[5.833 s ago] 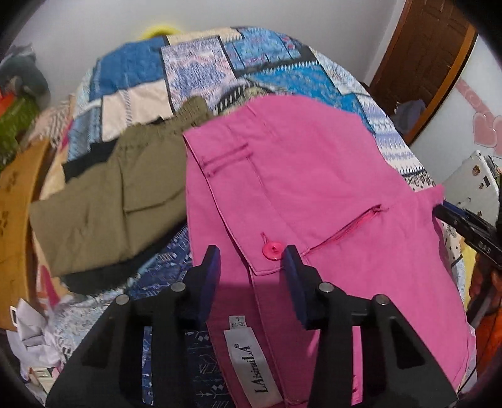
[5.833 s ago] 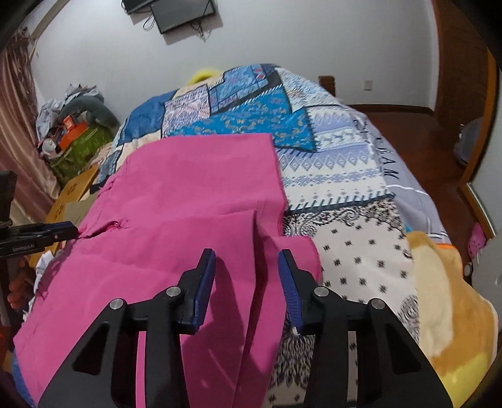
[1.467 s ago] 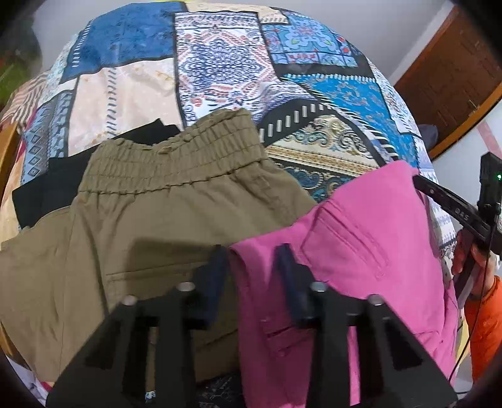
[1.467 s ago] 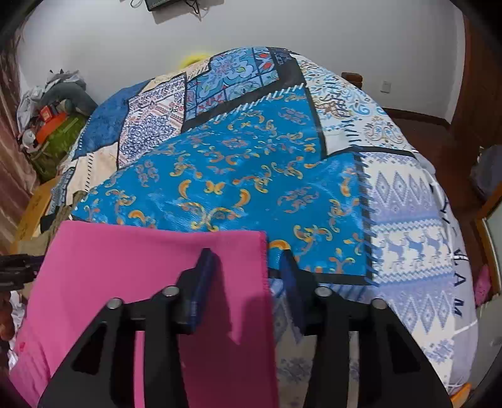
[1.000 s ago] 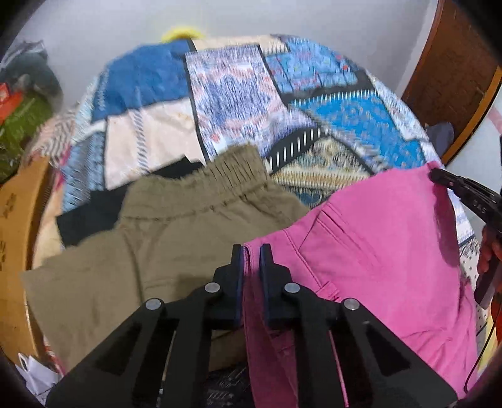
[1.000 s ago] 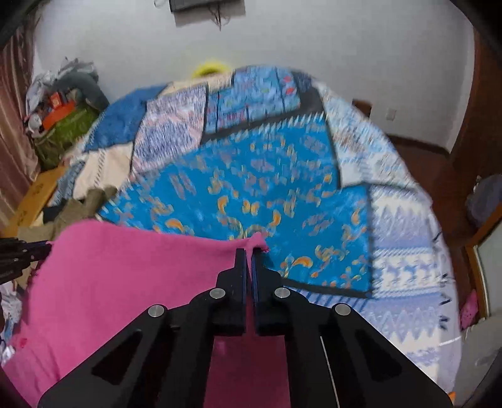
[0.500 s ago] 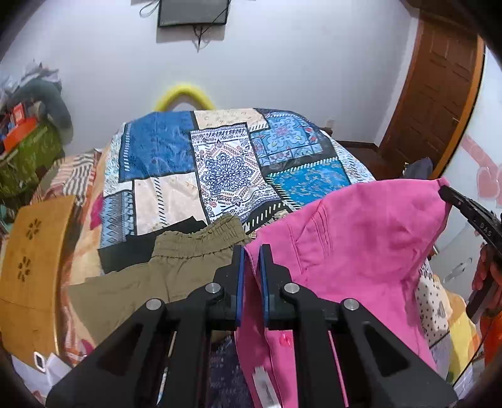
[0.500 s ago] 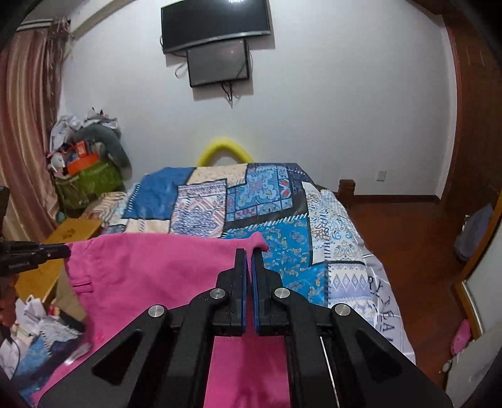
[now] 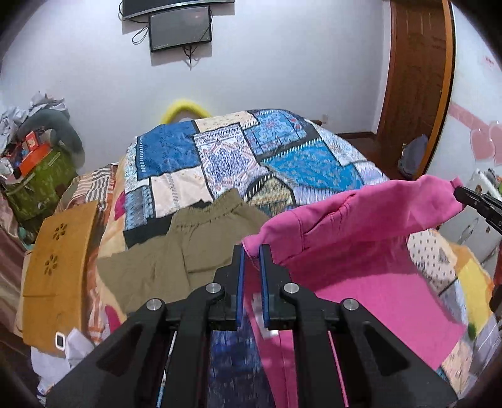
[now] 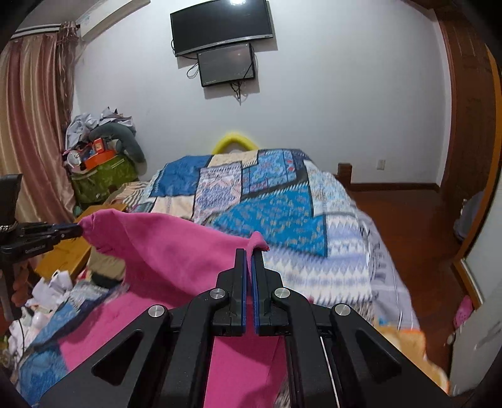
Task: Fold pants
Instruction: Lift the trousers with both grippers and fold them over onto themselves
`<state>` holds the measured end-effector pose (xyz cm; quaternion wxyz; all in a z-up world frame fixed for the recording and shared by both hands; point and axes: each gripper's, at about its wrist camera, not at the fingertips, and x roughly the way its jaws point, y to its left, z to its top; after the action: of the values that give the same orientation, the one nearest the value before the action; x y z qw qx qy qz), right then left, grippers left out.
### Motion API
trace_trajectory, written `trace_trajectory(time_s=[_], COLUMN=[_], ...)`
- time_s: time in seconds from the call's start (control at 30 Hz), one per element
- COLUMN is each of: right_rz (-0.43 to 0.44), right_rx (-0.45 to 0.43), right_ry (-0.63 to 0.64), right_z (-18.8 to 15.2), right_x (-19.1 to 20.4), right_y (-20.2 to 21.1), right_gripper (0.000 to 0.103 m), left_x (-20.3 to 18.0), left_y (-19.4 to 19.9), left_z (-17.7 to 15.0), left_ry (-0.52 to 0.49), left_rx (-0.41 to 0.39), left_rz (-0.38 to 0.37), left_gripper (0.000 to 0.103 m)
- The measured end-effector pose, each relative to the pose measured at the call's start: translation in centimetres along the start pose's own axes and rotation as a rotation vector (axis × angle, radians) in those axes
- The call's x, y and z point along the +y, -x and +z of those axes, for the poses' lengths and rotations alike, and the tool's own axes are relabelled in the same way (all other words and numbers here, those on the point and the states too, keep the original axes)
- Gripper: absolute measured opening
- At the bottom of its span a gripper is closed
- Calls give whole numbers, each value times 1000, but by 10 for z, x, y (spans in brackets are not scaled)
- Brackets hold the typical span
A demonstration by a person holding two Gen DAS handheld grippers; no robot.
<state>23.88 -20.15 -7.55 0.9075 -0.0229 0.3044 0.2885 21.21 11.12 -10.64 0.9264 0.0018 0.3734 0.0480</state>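
Pink pants [image 9: 360,226] hang in the air above the bed [image 9: 219,157], stretched between the two grippers. Left gripper [image 9: 251,251]: blue-padded fingers [image 9: 240,276] pressed together on one corner of the pink cloth, which bunches just above the tips. A white label, blurred, dangles between the fingers lower down. Right gripper [image 10: 250,251]: fingers [image 10: 241,276] pinched tight on the opposite corner, a small peak of cloth standing out above the tips. In the left wrist view the right gripper [image 9: 477,204] enters from the right edge, gripping the far end of the pants. In the right wrist view the left gripper [image 10: 62,232] enters from the left edge in the same way. The upper edge of the pants [image 10: 163,244] sags slightly between the two grips; the rest of the cloth falls toward the bed and partly lies on it.

Olive shorts [image 9: 175,257] with a gathered waistband lie flat on the bed, to the left of the pink pants, with a black garment [image 9: 141,233] showing beneath them. The bed carries a patchwork cover in blue, cream and black. An orange-brown board [image 9: 59,260] lies at its left side, with crumpled paper [image 9: 66,348] below. Two dark screens [image 10: 222,28] hang on the white wall [image 10: 329,94], a curtain [image 10: 28,125] at left, a wooden door [image 9: 414,78] at right.
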Motion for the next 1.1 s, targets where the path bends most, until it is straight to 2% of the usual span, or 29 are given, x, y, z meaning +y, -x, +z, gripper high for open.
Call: trace_trajectory(time_s=[0.17,0.53,0.7,0.83,1.0,1.1], right_rz=[-4,-11,-26,-52,-77,-73], right_rx=[40,174,222,262,242,215], right_ry=[1,-27,-84,-102,-105,-76], right_z=[-31,-91,-116,-129,-126,-116], right_x=[7,5,-4,-8,-10,-5], right_y=[10,15,21,29,50,59], right_gripper=[2,3,3,3,3,4], left_x=[-6,-17,-11,-9,-15,-19], left_y=[5,-8,-1,5,15,24], left_z=[-35,-108,-112,-112,-104,-93], left_ry=[-25,-33,4,-14,-63,-73], left_rx=[38,191,198,190,184,152], left_rz=[0,-56,-70,-35,-30,-40], left_gripper=[9,9,9,10,10,17])
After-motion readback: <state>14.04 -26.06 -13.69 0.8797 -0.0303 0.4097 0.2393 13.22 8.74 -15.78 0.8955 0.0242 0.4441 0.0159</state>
